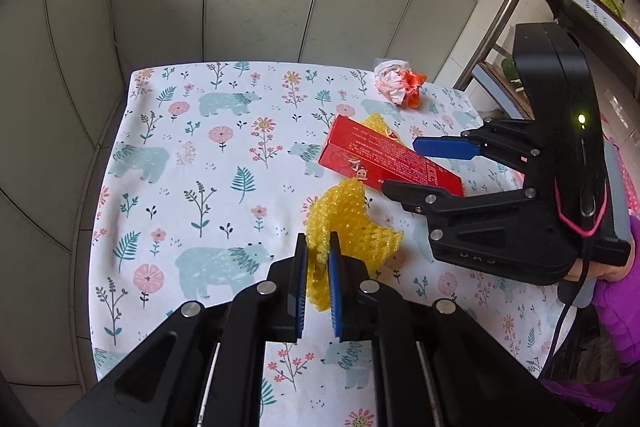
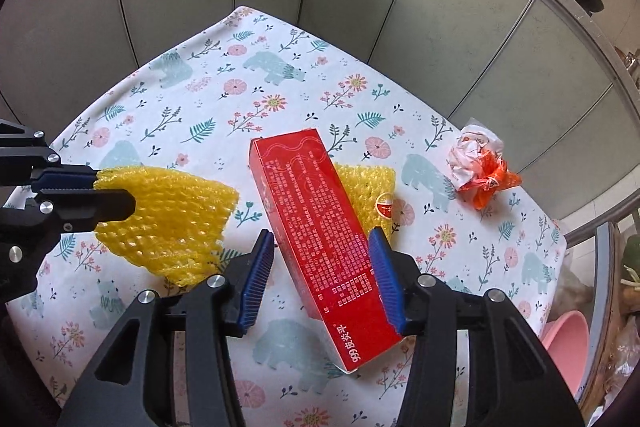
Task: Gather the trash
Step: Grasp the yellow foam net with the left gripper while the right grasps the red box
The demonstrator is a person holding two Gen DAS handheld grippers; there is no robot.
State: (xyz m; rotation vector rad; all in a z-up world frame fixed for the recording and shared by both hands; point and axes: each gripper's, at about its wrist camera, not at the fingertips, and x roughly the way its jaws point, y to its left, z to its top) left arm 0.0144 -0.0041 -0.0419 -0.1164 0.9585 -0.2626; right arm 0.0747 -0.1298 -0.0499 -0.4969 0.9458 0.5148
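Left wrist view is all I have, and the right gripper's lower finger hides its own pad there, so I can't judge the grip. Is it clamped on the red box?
Observer: No. In the right wrist view the right gripper straddles the red box, with a clear gap at its left pad.
Operator: What is the yellow bit behind the box?
Observer: A second yellow foam net, partly under the box, with a round sticker on it.
Operator: Any bin nearby?
Observer: None that I can be sure of. There is only a pink basin below the right edge of the table.
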